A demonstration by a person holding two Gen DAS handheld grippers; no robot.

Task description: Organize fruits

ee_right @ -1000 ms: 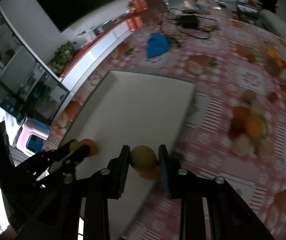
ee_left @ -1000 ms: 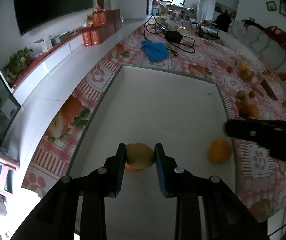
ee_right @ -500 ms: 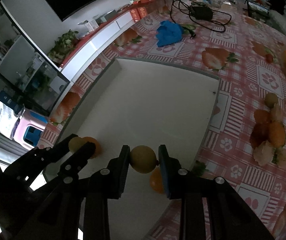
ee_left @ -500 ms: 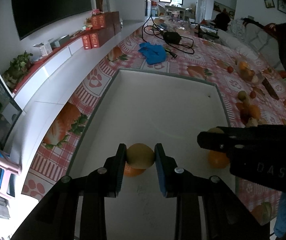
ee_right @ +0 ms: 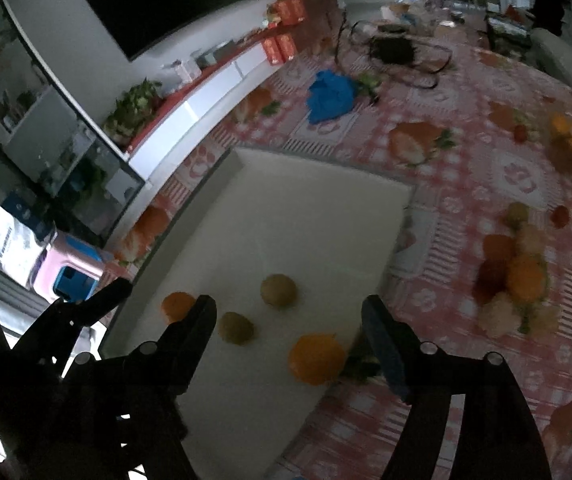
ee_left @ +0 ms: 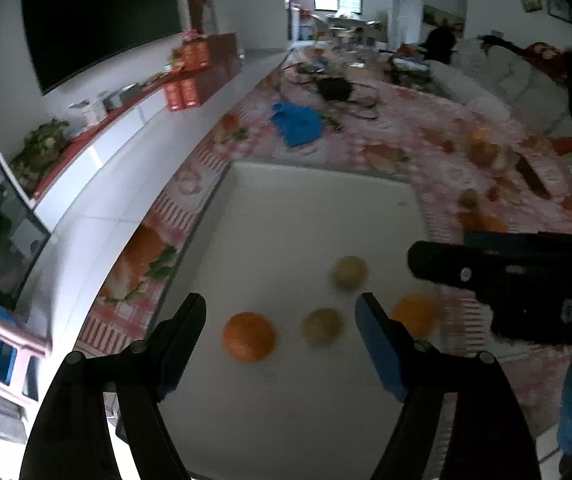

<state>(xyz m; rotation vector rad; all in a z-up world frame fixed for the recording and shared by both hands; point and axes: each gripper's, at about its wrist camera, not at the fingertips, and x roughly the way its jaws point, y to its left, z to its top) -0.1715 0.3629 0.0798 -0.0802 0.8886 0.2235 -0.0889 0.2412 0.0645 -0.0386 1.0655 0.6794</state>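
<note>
A white board (ee_left: 318, 216) lies on the patterned tablecloth; it also shows in the right wrist view (ee_right: 298, 208). On its near end lie two oranges (ee_left: 248, 336) (ee_left: 416, 314) and two yellow-green fruits (ee_left: 322, 326) (ee_left: 350, 273). In the right wrist view the oranges (ee_right: 177, 305) (ee_right: 317, 357) and the yellow-green fruits (ee_right: 237, 327) (ee_right: 278, 290) lie the same way. My left gripper (ee_left: 279, 332) is open and empty above them. My right gripper (ee_right: 288, 330) is open and empty, beside the left one.
More loose fruit (ee_right: 520, 276) lies on the tablecloth to the right of the board. A blue cloth (ee_left: 297, 124) and a black cable bundle (ee_left: 336, 90) lie farther back. A white TV cabinet (ee_left: 97, 152) runs along the left, below the table edge.
Both grippers have opened and let go of their yellow-green fruits, which now lie on the board. Both have drawn back and up a little.
</note>
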